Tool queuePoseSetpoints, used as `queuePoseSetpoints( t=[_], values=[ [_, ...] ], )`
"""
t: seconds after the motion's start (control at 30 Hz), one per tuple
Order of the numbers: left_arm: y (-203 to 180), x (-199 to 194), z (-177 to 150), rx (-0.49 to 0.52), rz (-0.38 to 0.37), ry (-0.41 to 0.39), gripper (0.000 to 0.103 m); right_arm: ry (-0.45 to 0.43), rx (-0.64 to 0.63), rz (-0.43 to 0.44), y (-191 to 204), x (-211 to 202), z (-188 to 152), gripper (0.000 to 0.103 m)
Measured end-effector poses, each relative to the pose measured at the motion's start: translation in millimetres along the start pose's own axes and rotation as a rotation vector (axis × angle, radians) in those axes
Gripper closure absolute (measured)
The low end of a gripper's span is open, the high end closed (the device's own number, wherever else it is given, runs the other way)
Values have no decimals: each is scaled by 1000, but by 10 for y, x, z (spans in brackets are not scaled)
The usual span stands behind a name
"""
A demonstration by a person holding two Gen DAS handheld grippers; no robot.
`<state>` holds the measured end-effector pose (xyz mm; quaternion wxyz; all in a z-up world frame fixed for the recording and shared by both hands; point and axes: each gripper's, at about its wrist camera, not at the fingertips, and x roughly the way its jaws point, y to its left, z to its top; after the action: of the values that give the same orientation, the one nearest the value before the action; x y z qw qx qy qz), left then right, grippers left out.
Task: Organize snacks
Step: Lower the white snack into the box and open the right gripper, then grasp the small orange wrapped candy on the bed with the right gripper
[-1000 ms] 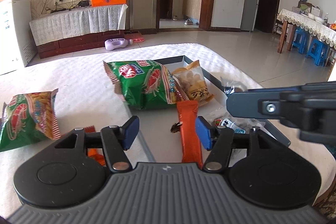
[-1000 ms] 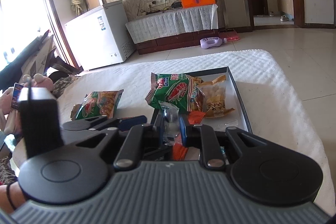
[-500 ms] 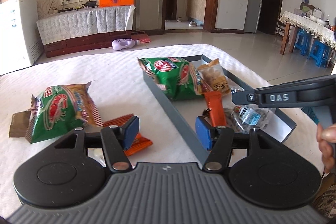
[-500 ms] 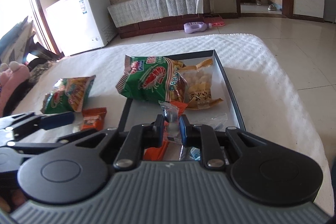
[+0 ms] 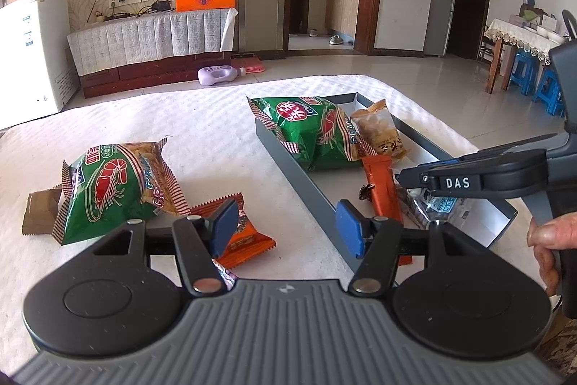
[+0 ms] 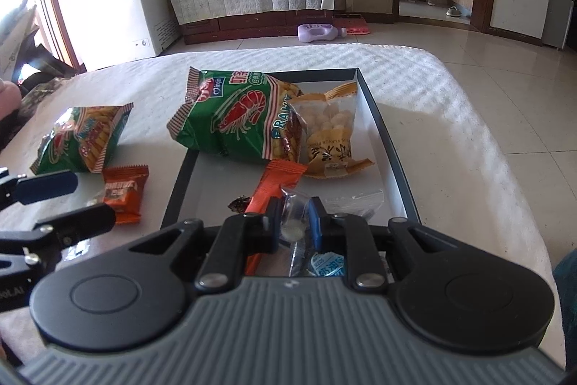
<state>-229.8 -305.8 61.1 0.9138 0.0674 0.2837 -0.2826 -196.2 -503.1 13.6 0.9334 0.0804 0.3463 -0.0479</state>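
Note:
A grey tray on the white-covered table holds a green prawn-cracker bag, a clear bag of puffs and an orange stick pack. My right gripper is shut on a small clear snack packet just above the tray's near end. My left gripper is open and empty, low over the table beside the tray's left wall. A second green bag and an orange square snack lie outside the tray.
A brown packet lies left of the loose green bag. A blue-labelled clear packet lies in the tray under my right gripper. The table's right edge drops to the tiled floor.
My left gripper has swung left, from over the tray to beside its left wall, bringing the loose snacks into view. My right gripper stays shut on the clear packet and has lowered slightly.

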Motion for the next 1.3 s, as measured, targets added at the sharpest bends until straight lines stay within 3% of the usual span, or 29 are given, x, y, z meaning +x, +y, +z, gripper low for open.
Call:
queuePoseSetpoints(
  t=[0.07, 0.17, 0.27, 0.57, 0.8, 1.1, 1.3],
  values=[
    [-4, 7, -3, -2, 3, 1, 37, 4, 7, 2, -6, -9, -2, 80],
    [-7, 4, -6, -3, 6, 2, 37, -8, 16, 12, -18, -63, 0, 66],
    [-3, 7, -8, -5, 8, 3, 36, -25, 26, 17, -35, -138, 8, 61],
    [42, -29, -36, -16, 27, 1, 35, -111, 61, 31, 3, -378, 48, 60],
    [197, -79, -76, -40, 69, 8, 34, -160, 8, 132, 339, -438, 106, 60],
    [443, -136, -105, -85, 112, 15, 34, -114, -131, 264, 936, -284, 106, 60],
    [587, -166, -102, -98, 164, 44, 33, -59, -172, 262, 1192, -75, 111, 62]
  ],
)
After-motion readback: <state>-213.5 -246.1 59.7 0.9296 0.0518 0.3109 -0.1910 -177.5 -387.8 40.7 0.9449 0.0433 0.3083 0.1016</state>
